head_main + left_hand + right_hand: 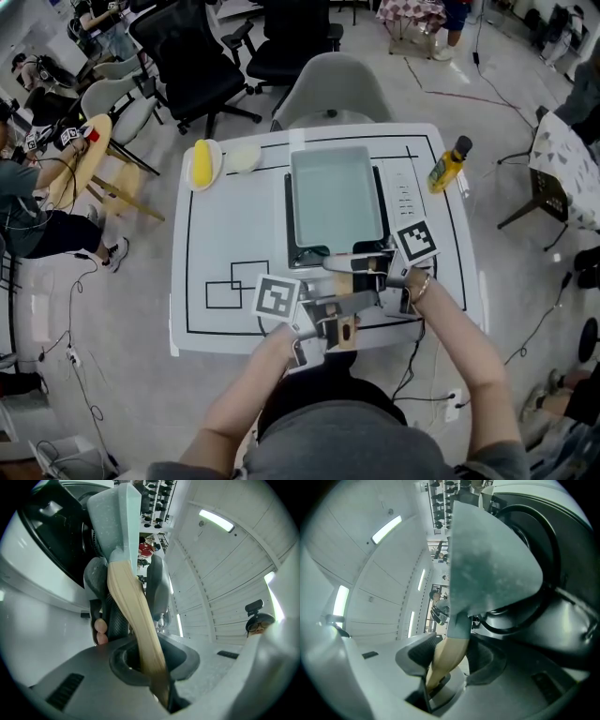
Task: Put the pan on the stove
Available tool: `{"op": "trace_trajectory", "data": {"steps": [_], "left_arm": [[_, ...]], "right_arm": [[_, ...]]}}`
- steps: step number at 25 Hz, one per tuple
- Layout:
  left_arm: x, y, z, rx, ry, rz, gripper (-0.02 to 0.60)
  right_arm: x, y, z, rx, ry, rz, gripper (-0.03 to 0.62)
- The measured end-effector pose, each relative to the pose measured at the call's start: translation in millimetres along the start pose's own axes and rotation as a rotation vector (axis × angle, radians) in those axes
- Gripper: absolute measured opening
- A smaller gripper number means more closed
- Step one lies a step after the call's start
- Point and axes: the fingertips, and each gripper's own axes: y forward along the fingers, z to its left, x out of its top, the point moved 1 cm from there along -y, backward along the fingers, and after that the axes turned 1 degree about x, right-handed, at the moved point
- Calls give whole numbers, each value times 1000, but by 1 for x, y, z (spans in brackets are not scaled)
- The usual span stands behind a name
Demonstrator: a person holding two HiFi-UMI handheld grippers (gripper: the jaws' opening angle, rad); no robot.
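Note:
A pale teal rectangular pan (335, 195) rests on the black stove (290, 220) in the middle of the white table. Its wooden handle (343, 330) points back toward me. In the left gripper view the handle (131, 606) runs edge-on between the jaws up to the pan (115, 522), and my left gripper (145, 667) is shut on it near its end. My right gripper (450, 660) is shut on the handle (451, 651) closer to the pan (487, 559). In the head view the left gripper (339, 319) sits just below the right gripper (364, 269).
A plate with a yellow item (202, 161) and a white dish (244, 157) stand at the table's far left. At the far right is a yellow bottle (448, 165). A grey chair (328, 94) stands behind the table (225, 234). The stove's control strip (403, 192) is right of the pan.

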Motion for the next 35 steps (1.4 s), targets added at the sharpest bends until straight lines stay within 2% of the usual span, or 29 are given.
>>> {"op": "trace_trajectory", "data": {"steps": [14,20,29,35], "left_arm": [[0,-1,3,11,-13,-1,37],[0,-2,-1,-19,-39,-2,37],[2,-9,0,-2,-47,-34,76],[4,-21,1,4,-55,-54,79]], "right_arm": [[0,0,-2,-3,8,-11,186],[0,-1,-2,-1,10,-19,195],[0,-1,-1,3,11,-22,195],[1,-2,-3,-1,6,-23,195]]}}
